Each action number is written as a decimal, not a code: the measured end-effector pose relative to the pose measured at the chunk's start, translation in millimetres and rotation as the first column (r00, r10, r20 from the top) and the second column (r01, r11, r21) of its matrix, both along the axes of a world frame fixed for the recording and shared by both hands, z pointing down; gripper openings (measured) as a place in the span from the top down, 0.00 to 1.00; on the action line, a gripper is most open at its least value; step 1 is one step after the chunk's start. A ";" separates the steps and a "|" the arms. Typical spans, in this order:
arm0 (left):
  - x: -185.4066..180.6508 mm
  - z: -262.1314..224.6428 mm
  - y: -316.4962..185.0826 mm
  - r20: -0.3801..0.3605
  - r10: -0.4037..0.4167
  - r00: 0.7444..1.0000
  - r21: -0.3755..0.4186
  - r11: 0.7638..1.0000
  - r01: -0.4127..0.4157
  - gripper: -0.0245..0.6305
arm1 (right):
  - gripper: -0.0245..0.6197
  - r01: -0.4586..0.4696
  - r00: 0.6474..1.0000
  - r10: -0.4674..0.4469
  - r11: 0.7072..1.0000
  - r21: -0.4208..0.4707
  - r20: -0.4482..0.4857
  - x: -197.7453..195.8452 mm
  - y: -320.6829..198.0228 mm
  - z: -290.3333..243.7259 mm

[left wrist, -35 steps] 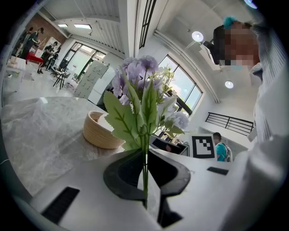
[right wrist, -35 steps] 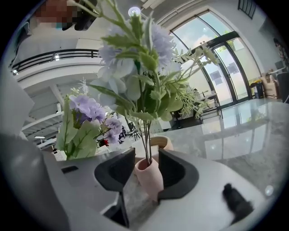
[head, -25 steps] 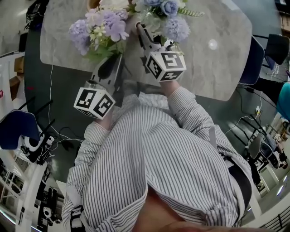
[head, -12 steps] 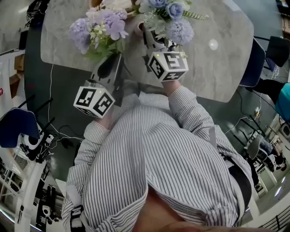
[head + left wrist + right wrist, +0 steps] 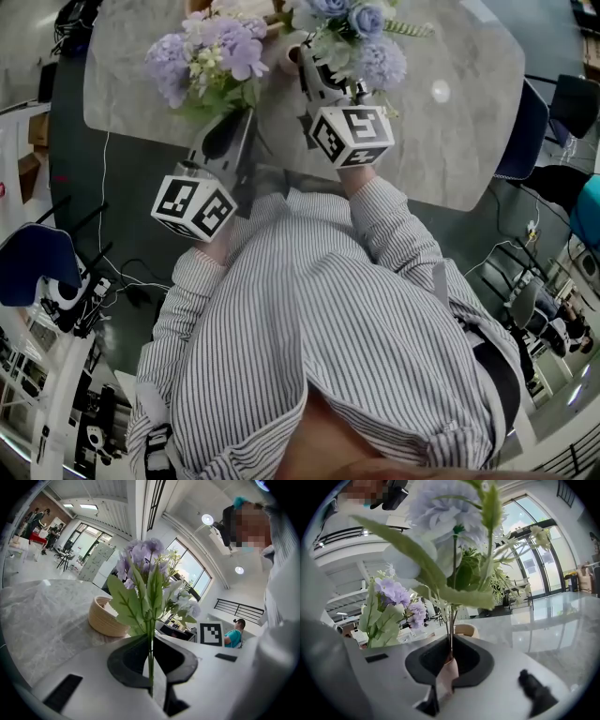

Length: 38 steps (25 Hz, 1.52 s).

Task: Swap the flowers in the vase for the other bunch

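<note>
My left gripper is shut on the thin green stems of a purple flower bunch, held upright over the table. My right gripper has just been closing, and its jaws now pinch the stems of a pale blue bunch. A ribbed beige vase stands on the table just beyond both grippers, with no flowers seen in it. In the right gripper view the purple bunch shows at the left.
The grey marble table stretches right of the flowers, with a small round spot on it. A blue chair stands at its right edge and another at the left. My striped shirt fills the lower head view.
The blue bunch and my right gripper have shifted slightly right, with the blooms now closer over the gripper. The left gripper and its purple bunch have stayed put.
</note>
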<state>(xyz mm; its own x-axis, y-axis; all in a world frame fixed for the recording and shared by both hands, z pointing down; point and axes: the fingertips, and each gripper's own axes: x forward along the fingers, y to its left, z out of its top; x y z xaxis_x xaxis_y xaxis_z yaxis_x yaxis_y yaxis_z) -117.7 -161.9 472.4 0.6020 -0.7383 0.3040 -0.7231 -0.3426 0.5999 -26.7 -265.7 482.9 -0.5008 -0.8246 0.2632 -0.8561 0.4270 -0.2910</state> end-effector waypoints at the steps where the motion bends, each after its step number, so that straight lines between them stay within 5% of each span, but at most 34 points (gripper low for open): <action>1: -2.1 0.1 -1.8 -0.001 -0.001 1.000 -0.001 1.000 0.001 0.90 | 0.91 0.001 1.000 -0.001 1.000 0.000 -0.001 -1.8 -2.0 -0.8; 21: -2.0 -15.4 -12.3 -0.016 0.021 1.000 0.046 0.999 -0.020 0.90 | 0.91 0.020 1.000 -0.020 0.999 0.025 0.009 3.0 -9.4 -34.2; 38: 0.6 -58.7 -30.1 0.022 0.001 1.000 0.179 0.984 -0.005 0.90 | 0.91 0.065 0.998 -0.066 0.995 0.079 0.009 20.9 -8.7 -100.4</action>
